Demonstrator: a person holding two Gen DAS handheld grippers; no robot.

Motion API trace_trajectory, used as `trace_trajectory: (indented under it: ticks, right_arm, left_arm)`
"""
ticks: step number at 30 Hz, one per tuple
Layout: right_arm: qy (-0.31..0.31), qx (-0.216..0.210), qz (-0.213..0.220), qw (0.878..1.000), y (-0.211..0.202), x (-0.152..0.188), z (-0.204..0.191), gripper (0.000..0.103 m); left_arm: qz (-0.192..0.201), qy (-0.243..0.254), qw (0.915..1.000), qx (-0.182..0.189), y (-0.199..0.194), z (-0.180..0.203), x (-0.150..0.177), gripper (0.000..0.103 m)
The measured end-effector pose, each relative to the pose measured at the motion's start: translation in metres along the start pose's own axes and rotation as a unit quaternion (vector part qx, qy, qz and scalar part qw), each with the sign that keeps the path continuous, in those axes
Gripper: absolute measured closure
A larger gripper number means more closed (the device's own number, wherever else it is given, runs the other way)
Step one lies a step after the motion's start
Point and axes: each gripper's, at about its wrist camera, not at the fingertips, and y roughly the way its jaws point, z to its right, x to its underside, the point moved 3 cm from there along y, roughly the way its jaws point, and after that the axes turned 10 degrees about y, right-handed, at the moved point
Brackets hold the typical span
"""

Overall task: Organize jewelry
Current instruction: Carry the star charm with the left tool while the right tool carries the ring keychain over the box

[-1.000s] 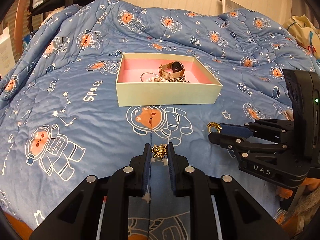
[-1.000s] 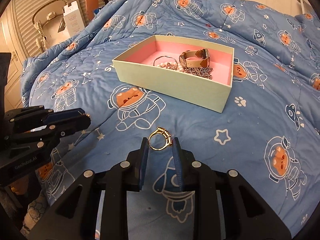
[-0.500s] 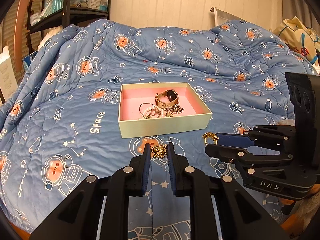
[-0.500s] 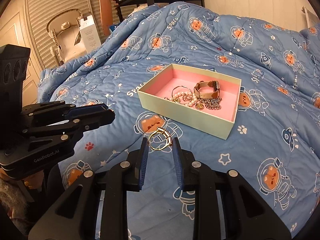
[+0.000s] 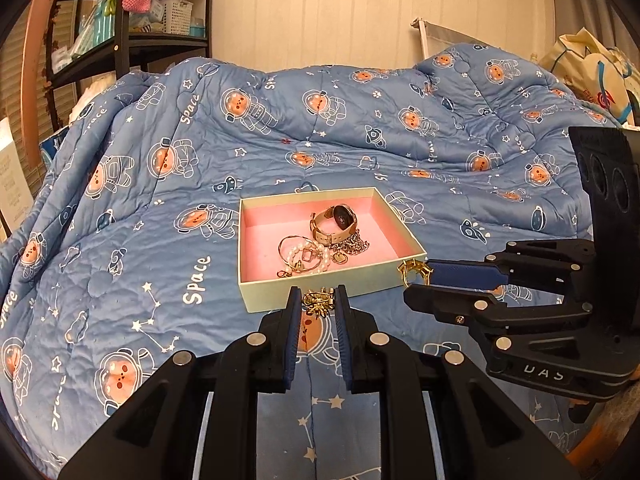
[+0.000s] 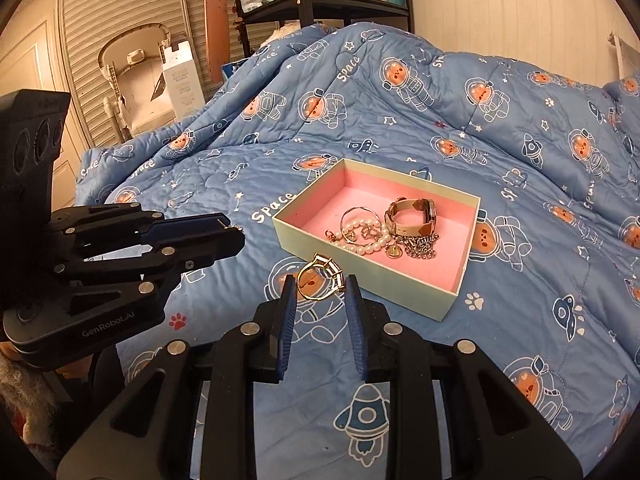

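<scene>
The left hand-held gripper (image 5: 317, 304) is clamped on a small gold ornament (image 5: 317, 302), pinched at the tips of its blue pads. The right hand-held gripper (image 6: 319, 286) is clamped on a gold ring (image 6: 319, 281), which stands upright between its pads. Both are held clear above the blue astronaut-print quilt (image 5: 168, 216) on the bed.

From the left wrist camera, the open box (image 5: 320, 292), pale green outside and pink inside, lies just beyond the pads at about 12 o'clock; from the right wrist camera it sits at about 1 o'clock. Inside it rest a watch (image 6: 412, 216) with a beige strap, a pearl bracelet (image 6: 362, 236), a thin bangle (image 6: 356, 216) and a silver chain (image 6: 420, 246), all touching in one cluster.

A black shelf (image 5: 132, 40) stands at 10 o'clock behind the bed.
</scene>
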Motion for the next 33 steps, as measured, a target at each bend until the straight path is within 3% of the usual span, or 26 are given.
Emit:
trace_trajectory:
  ticks: [11, 21, 33]
  right_arm:
    - [0.003, -0.005, -0.003, 1.0, 0.01, -0.022, 0.011, 0.078]
    - [0.008, 0.0, -0.041, 0.999, 0.043, -0.039, 0.032, 0.078]
    - [0.008, 0.015, -0.106, 0.994, 0.088, -0.055, 0.057, 0.078]
  left_arm:
    - [-0.01, -0.013, 0.9999, 0.003, 0.014, -0.017, -0.007, 0.087]
    - [-0.032, -0.047, 0.9982, 0.019, 0.05, -0.043, -0.02, 0.087]
    - [-0.077, -0.012, 0.9966, 0.024, 0.099, -0.046, -0.033, 0.087]
